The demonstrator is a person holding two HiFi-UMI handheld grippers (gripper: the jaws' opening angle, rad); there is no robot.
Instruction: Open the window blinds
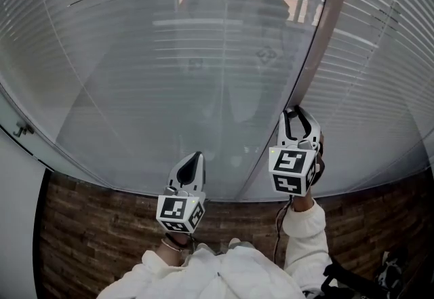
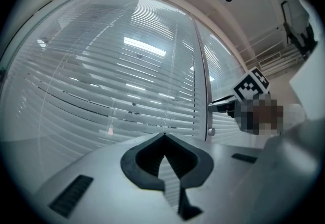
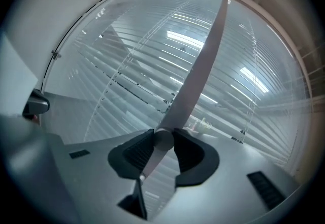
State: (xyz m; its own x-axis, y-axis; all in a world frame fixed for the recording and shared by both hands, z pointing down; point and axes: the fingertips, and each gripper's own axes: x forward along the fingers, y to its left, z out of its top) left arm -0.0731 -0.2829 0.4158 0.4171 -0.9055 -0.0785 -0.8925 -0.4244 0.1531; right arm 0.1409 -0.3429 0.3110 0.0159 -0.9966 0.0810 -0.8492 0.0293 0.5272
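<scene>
A person clamps the right gripper (image 1: 298,127) on the small round knob (image 3: 163,139) of the upright frame post (image 1: 319,53), pads pressing both its sides. The left gripper (image 1: 195,161) hangs beside it, jaws together, empty. The window blinds (image 1: 156,47) hang behind the glass (image 1: 135,148), thin slats (image 2: 101,65) nearly shut. The knob looks hard, smooth and probably slippery, best pinched squarely across its rim.

Cool, even, diffuse light, with no hard shadows. In the head view, brighter daylight leaks through gaps in the top slats of the blinds (image 1: 135,53). The brick-patterned surface (image 1: 102,236) along the bottom edge is darker. Strip-light reflections (image 2: 144,46) glare across the blinds in both gripper views. Heavy fisheye bowing, black vignette at the corners. Close foreground soft, slats sharp.
</scene>
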